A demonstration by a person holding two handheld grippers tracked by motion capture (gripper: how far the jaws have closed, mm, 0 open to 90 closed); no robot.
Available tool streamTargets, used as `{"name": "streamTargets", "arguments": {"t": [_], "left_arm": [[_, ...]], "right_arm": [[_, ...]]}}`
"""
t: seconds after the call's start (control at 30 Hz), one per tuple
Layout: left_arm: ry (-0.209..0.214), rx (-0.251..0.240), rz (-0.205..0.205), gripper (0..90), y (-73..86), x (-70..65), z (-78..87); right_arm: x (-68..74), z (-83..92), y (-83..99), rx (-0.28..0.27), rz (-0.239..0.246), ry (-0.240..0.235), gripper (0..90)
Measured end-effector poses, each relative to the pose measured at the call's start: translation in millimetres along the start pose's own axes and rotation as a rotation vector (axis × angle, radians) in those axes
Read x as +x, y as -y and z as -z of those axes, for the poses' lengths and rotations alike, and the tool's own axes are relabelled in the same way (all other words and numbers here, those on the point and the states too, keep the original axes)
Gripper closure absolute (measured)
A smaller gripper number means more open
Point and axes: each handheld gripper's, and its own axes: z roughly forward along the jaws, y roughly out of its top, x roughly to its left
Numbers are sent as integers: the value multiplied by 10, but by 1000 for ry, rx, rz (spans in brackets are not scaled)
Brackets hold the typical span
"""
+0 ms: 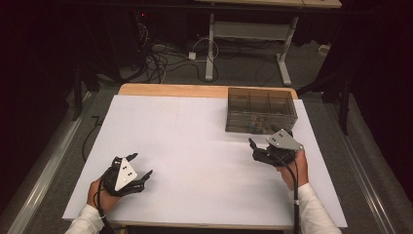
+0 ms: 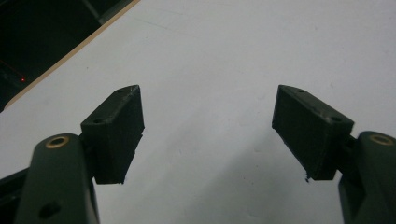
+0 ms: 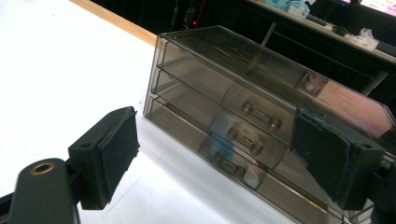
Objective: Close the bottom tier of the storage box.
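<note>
A smoky see-through drawer unit (image 1: 261, 109) stands at the back right of the white table (image 1: 195, 146). In the right gripper view the drawer unit (image 3: 219, 88) shows three shut drawers stacked, each with a small bar handle (image 3: 261, 115); something blue lies in the lower drawers. My right gripper (image 1: 269, 139) is just in front of the unit, open and empty, with its pads (image 3: 114, 149) apart and facing the drawer fronts. My left gripper (image 1: 141, 165) is at the front left, open over bare tabletop, its fingers (image 2: 116, 130) holding nothing.
The wooden table edge (image 1: 170, 89) shows behind the white sheet. Beyond it are a floor with cables (image 1: 160, 58) and the legs of another desk (image 1: 210, 44). A dark shelf with clutter (image 3: 327, 18) stands behind the drawer unit.
</note>
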Motion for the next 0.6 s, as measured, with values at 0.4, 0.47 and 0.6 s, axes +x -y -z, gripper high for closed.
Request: {"name": "streamTargets", "arguments": {"t": [0.4, 0.47, 0.6], "left_arm": [[-2, 4, -3, 242, -2, -7, -5], [-3, 4, -4, 242, -4, -8, -5], [-2, 4, -4, 243, -4, -9, -4]], "right_arm": [[59, 46, -37, -13, 9, -19, 164], [69, 53, -40, -14, 13, -18, 165], [82, 66, -40, -15, 17, -21, 165]]}}
